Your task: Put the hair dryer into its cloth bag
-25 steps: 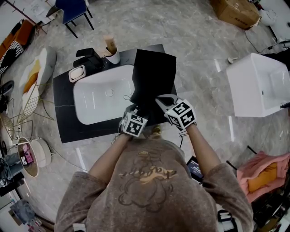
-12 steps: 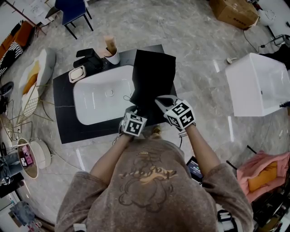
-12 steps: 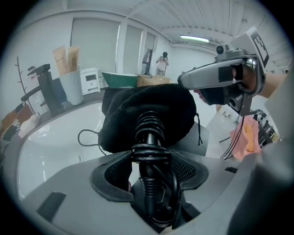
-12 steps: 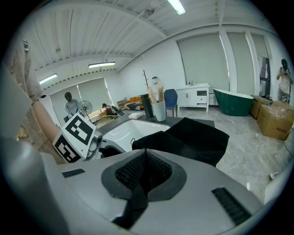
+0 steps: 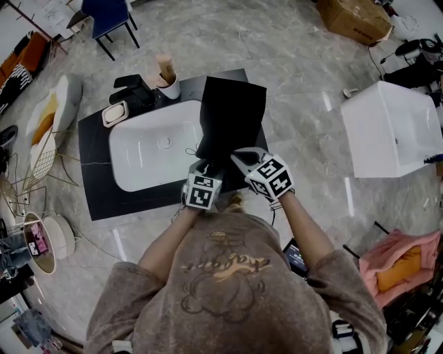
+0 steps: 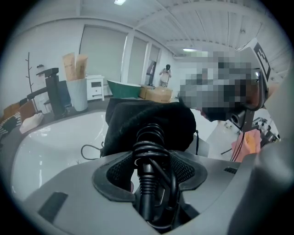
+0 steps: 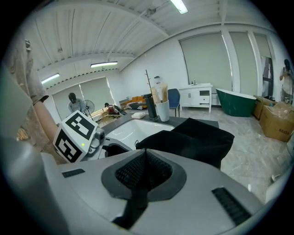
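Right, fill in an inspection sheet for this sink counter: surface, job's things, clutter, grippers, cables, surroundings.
Surface: black countertop with a white basin set in it.
Job's things: black cloth bag lies over the basin's right edge; hair dryer itself hidden, only its coiled cord shows at the bag's mouth.
Clutter: black tap, white cup of tubes and soap dish along the basin's far side.
Grippers: left gripper jaws have just been closing, pads on the coiled cord; right gripper shut on the bag's cloth.
Cables: drawstring trails into the basin.
Surroundings: marble floor, cardboard box, blue chair.
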The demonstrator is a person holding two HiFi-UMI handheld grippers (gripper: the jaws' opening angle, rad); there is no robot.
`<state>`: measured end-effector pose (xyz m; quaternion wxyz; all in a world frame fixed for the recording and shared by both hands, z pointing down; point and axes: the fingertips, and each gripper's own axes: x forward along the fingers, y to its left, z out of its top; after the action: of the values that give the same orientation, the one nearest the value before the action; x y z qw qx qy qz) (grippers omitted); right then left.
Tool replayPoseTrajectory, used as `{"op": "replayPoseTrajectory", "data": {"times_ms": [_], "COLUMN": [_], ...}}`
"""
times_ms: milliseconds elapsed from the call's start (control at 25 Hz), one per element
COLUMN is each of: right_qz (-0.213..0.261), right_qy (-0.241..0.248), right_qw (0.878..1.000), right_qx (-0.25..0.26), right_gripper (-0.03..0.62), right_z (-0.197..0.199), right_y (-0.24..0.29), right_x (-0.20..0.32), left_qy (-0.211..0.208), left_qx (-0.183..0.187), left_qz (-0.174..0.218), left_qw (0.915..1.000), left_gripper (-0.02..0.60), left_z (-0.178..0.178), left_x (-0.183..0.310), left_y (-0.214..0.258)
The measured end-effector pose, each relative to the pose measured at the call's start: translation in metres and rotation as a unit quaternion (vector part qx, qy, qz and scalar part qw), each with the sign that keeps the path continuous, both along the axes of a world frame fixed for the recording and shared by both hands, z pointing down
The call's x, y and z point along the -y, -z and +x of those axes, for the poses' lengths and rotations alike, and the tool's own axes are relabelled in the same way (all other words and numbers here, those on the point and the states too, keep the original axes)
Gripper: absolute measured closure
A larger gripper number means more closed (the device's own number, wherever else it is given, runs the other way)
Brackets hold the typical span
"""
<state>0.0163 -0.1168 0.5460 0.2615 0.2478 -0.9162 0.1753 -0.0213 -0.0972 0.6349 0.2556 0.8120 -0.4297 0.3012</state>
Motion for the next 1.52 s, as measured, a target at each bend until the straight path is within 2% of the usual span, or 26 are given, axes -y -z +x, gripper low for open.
{"op": "replayPoseTrajectory", "data": {"times_ms": [440,1200,1520], "right_qz": [0.003,-0.003,-0.004], "right_qy": [-0.001,0.003,0.000], "right_qw": [1.000,1.000,1.000], "right_qx": [-0.003,0.003,0.000], "right_gripper": [0.591,0.591,0.591], "right_z": [-0.001,-0.006,-0.006], "right_y": [0.005,0.005,0.004], "right_x": [0.005,0.009,0.011], "left_qy": [0.022,0.023,0.032], "left_qx": [-0.032,-0.051,-0.073], "left_qz": [0.047,0.060,0.061], "left_qw": [0.9981,0.9967,0.9949], "left_gripper": [0.341,0.339,0.339], "left_z": [0.010,0.028,0.038], "left_x": [0.035,0.071,0.084], "left_y": [0.020,0.013,0.013]}}
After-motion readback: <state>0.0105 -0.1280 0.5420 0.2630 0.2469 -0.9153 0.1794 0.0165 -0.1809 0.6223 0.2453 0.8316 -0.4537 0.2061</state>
